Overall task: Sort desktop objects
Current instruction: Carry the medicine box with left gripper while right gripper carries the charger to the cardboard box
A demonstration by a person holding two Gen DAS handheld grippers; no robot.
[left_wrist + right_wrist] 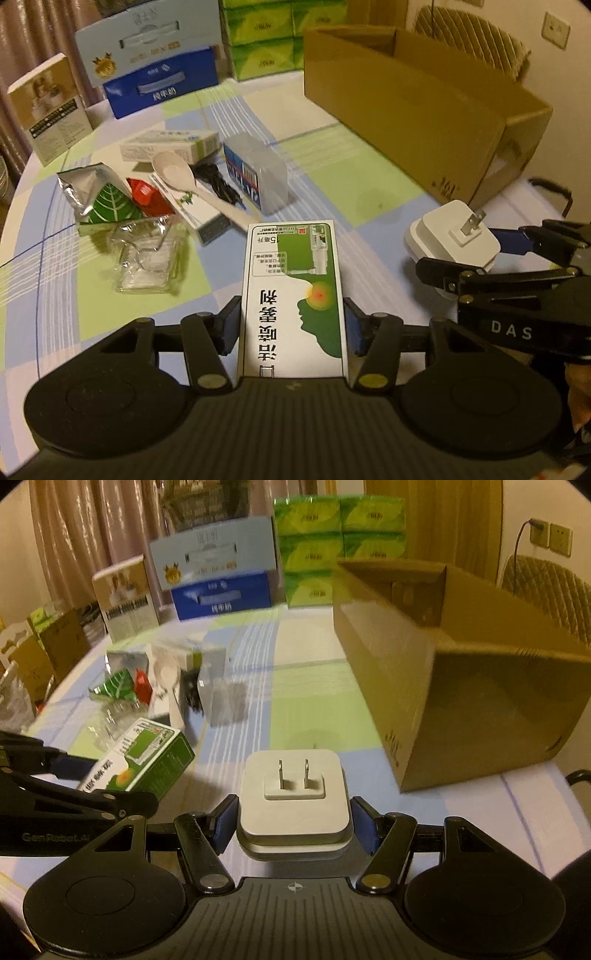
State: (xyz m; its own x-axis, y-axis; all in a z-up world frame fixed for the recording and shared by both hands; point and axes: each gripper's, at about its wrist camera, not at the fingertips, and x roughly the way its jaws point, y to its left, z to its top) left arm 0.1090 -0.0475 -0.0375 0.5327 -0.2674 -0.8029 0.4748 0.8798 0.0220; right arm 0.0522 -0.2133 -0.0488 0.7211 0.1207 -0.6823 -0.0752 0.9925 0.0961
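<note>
Green-and-white box (293, 295) sits clamped in the left gripper (293, 325). Right gripper (293, 819) pinches a white charger (294, 794), prongs up. Both hang above the checked tablecloth (317, 177).

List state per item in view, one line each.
spray box: clamped in left gripper jaws, off the table
plug adapter: clamped in right gripper jaws, prongs up
cardboard box: open top, upright
spoon: lying across the small boxes
foil pouch: torn open, lying flat
glass dish: upright
</note>
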